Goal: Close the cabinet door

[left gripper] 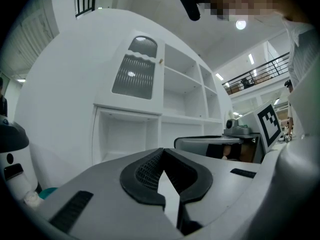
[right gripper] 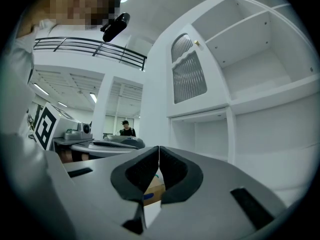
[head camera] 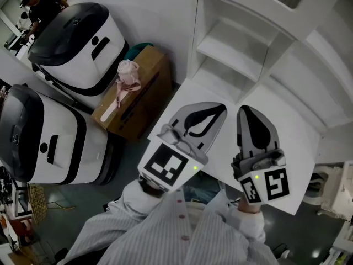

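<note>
The white cabinet (head camera: 259,43) stands ahead with open shelf compartments. In the gripper views its upper door with a ribbed pane (left gripper: 134,69) (right gripper: 188,75) lies flush with the cabinet front, and the compartment below it (left gripper: 125,134) is open. In the head view both grippers hover side by side over a flat white panel (head camera: 298,142) in front of the shelves. The left gripper (head camera: 222,109) (left gripper: 162,150) has its pads meeting at the tips, with nothing between them. The right gripper (head camera: 245,110) (right gripper: 159,148) is likewise shut and empty. Both point level at the cabinet without touching it.
Two large white and black machines (head camera: 77,43) (head camera: 44,137) stand at the left. A cardboard box (head camera: 138,95) with a pink item (head camera: 128,73) on top sits between them and the cabinet. A person (head camera: 41,4) is at the far back left.
</note>
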Tool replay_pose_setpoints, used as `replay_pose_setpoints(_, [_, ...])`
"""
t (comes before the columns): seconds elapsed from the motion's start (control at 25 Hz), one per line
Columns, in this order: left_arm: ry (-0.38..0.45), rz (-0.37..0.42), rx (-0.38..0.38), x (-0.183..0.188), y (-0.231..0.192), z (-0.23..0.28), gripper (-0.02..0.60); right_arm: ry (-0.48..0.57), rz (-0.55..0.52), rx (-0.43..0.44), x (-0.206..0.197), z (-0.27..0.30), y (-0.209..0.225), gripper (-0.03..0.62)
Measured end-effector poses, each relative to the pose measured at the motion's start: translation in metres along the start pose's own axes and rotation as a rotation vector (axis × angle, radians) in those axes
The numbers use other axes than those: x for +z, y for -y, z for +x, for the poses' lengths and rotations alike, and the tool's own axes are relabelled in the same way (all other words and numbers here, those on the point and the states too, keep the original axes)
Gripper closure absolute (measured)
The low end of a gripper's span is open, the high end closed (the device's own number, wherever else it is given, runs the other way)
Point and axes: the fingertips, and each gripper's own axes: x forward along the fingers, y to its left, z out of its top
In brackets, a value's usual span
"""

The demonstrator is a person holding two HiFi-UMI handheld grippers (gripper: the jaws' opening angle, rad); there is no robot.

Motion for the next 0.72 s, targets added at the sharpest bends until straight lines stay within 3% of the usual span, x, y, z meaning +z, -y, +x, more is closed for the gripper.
replay_pose_setpoints(0.72, [0.018,-0.015,-0.016,0.0,0.006,-0.004,0.572,-0.01,-0.005,-0.048,-0.002,-0.015,0.0,0.58])
